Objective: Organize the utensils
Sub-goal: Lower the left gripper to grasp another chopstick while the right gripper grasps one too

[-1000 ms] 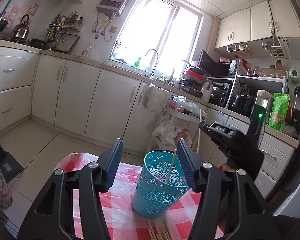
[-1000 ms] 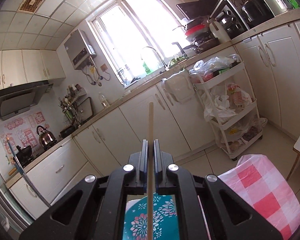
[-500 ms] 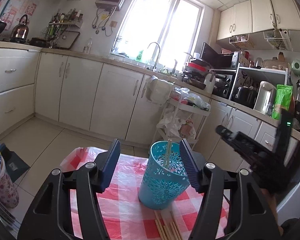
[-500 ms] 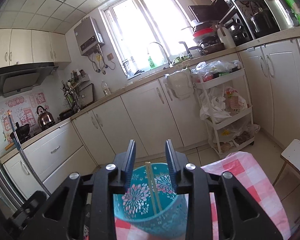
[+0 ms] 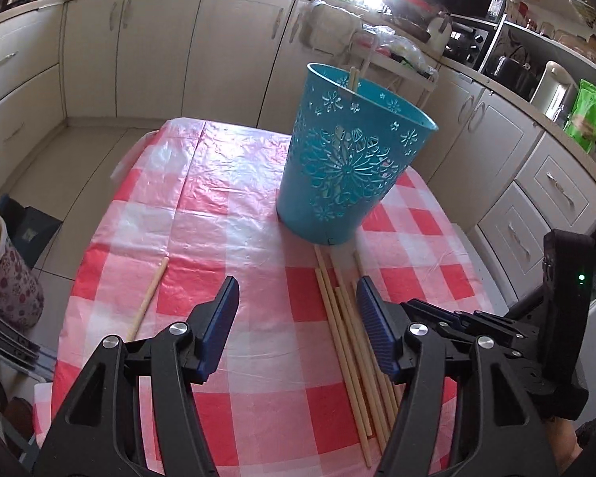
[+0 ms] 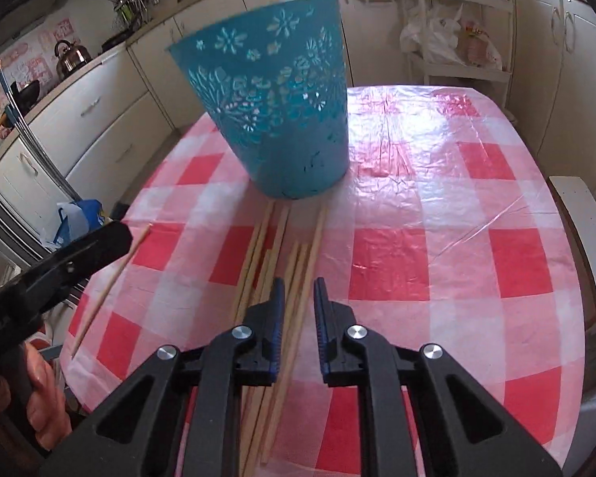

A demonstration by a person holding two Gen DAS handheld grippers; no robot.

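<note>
A teal cut-out bucket (image 5: 353,159) (image 6: 270,111) stands on the red-checked tablecloth (image 5: 234,206) (image 6: 437,198); chopstick ends (image 5: 353,77) poke above its rim. Several loose wooden chopsticks (image 5: 349,338) (image 6: 282,254) lie in a bundle in front of it. A single chopstick (image 5: 147,298) (image 6: 111,278) lies apart to the left. My left gripper (image 5: 296,306) hangs open over the cloth, just left of the bundle. My right gripper (image 6: 298,298) hovers low over the bundle, its jaws closing with a narrow gap; a chopstick shows in the gap, not pressed.
Cream kitchen cabinets (image 5: 159,47) ring the table. A white trolley with plastic bags (image 6: 457,39) stands behind it, and a white stool (image 6: 584,238) beside its right edge. A patterned bag (image 5: 8,282) sits on the floor at the left.
Both grippers tipped downward and sank toward the table. The right gripper let its chopstick go into the bucket, opened, then narrowed over the bundle.
</note>
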